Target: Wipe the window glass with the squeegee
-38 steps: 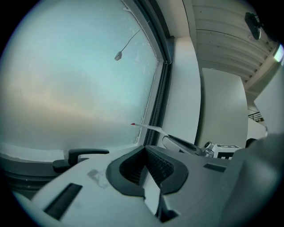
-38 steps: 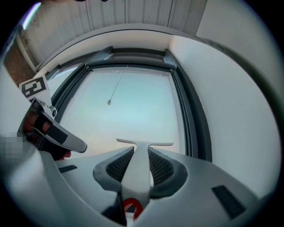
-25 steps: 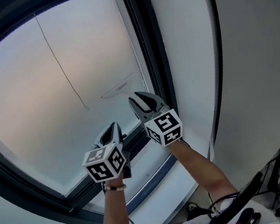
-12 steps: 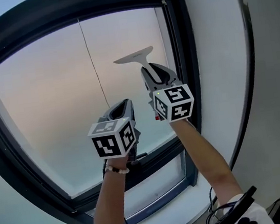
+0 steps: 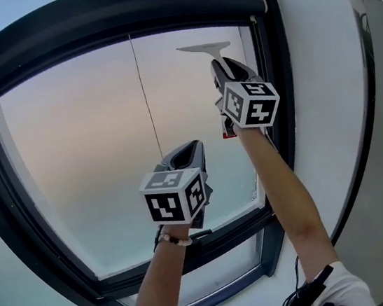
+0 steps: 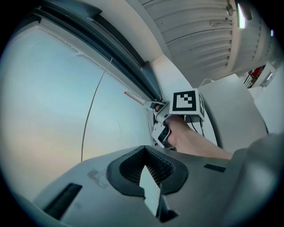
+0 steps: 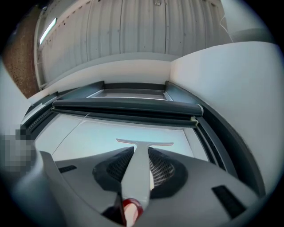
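A white T-shaped squeegee (image 5: 205, 48) is held up near the top right corner of the window glass (image 5: 85, 149), its blade level just under the dark top frame. My right gripper (image 5: 226, 67) is shut on its handle; in the right gripper view the squeegee (image 7: 141, 153) runs up from between the jaws, with a red end near the camera. My left gripper (image 5: 188, 150) hangs lower, in front of the middle of the pane, shut with nothing in it. From the left gripper view (image 6: 149, 179) I see the squeegee blade (image 6: 134, 97) and the right gripper's cube (image 6: 186, 102).
A dark frame (image 5: 276, 94) surrounds the pane, with a dark roller housing (image 5: 109, 19) across the top. A thin cord (image 5: 147, 98) hangs down in front of the glass. The white wall (image 5: 340, 106) lies right of the frame, a sill (image 5: 219, 300) below.
My right gripper has carried the squeegee upward along the right side of the pane to near its top. The left gripper has risen a little too.
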Motion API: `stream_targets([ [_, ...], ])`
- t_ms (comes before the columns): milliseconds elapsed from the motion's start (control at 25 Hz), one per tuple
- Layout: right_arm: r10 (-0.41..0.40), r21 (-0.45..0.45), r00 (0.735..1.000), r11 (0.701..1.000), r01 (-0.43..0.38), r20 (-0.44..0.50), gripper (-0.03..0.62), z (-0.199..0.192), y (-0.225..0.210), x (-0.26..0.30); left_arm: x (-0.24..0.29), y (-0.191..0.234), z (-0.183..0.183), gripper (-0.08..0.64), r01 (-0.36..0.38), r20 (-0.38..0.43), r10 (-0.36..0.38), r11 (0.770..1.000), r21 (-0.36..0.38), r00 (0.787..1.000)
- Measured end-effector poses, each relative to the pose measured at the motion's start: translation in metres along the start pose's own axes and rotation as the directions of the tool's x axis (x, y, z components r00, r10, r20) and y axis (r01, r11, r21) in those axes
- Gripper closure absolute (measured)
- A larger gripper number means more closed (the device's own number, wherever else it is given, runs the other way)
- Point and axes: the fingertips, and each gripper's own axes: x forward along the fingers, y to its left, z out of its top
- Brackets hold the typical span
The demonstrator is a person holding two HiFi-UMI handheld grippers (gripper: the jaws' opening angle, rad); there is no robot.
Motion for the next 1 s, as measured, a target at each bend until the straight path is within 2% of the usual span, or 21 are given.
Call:
stream_targets([
  [320,0.032,0.006,0.999,0.999,-0.032,0.021,0.505,0.009,0.01,0.03,0.007,0.017,-0.013,0.56,-0.034,-0.023,0.033,0.999,-0.009,0.999],
  [560,0.05,-0.028,0.998,0.998,-0.049,0.036,0.505,0.014,0.028,0.037,0.003,0.023,-0.025,0.56,-0.044,-0.038,0.043,0.999,-0.023,0.998],
  [1000,0.052,-0.023,0.999,0.998,-0.052,0.005,0.505,-0.012,0.033,0.015,-0.002,0.019,-0.034,0.56,-0.033,-0.049,0.031,0.999,-0.043,0.998],
])
